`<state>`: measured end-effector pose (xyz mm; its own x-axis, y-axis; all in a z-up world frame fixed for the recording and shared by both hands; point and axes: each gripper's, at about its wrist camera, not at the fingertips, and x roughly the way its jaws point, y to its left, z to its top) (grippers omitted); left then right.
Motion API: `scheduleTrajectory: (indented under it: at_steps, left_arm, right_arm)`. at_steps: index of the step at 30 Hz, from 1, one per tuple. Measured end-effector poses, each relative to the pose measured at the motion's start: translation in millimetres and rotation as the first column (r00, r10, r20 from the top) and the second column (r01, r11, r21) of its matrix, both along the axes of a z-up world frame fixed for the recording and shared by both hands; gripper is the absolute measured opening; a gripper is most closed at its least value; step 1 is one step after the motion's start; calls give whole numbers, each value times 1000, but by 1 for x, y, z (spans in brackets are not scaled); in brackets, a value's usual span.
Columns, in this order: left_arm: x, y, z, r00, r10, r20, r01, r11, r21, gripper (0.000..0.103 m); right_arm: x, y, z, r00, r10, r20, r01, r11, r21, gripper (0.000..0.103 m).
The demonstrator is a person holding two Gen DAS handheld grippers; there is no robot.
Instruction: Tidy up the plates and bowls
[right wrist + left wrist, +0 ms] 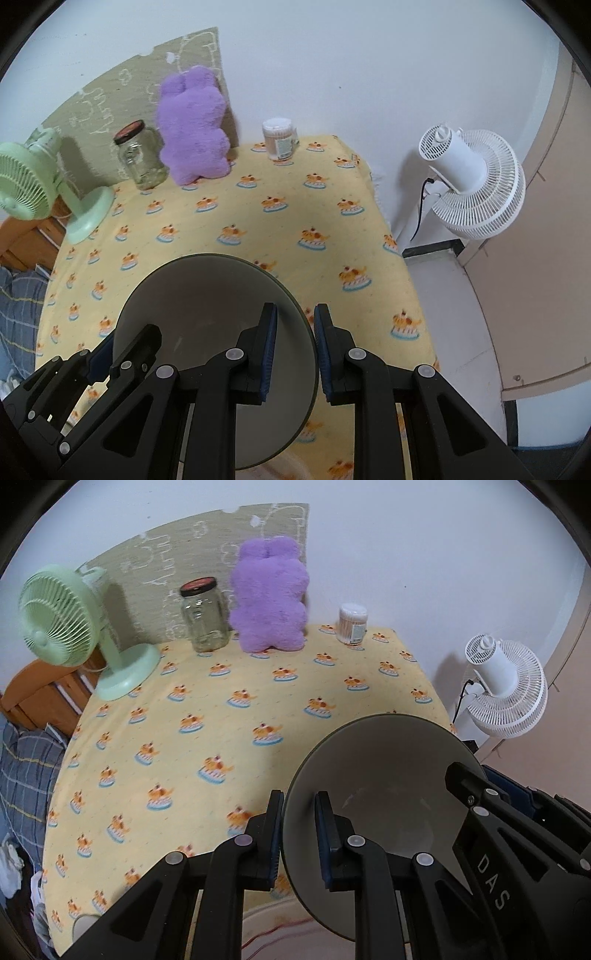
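Far left, beyond the tabletop (221,701) edge: a wooden bed frame (40,698) with a blue checked blanket (26,771). On the yellow cloth with its orange cake print, at the back left corner, a green desk fan (62,627). Next to it a glass jar (204,618) with a dark lid, then a purple plush toy (271,598) leaning on a beige wall hanging (177,554). Further right, near the back corner, a small tub of cotton swabs (352,624). Off the right edge, against the wall, a white standing fan (506,690).

Near the front, held above the cloth: a grey bowl (384,775), tilted with its inside toward both cameras. Left tool (299,823) clamped on the bowl's left rim, one pad outside the wall, one inside. Right tool (295,339) clamped the same way on the opposite rim, one pad inside and one outside. Each tool visible in the other's view at the far side of the bowl.
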<state>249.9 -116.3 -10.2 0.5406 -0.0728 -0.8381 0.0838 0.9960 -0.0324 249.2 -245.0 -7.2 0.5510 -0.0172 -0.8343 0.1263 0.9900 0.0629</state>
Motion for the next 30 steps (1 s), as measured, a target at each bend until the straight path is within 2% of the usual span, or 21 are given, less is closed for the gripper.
scheduleTrajectory:
  at_steps: [14,30]
  left_arm:
    - [-62,92,25,999,18,37,-17,1000,-21,14]
    - [-115,175,38,997,45,57,-44,999,-29,14]
  right_arm:
    - [-66,92,31,999,30,43,-29,999,-15,24]
    - [-119,179,46,995,73,70,-72,997,-20,24]
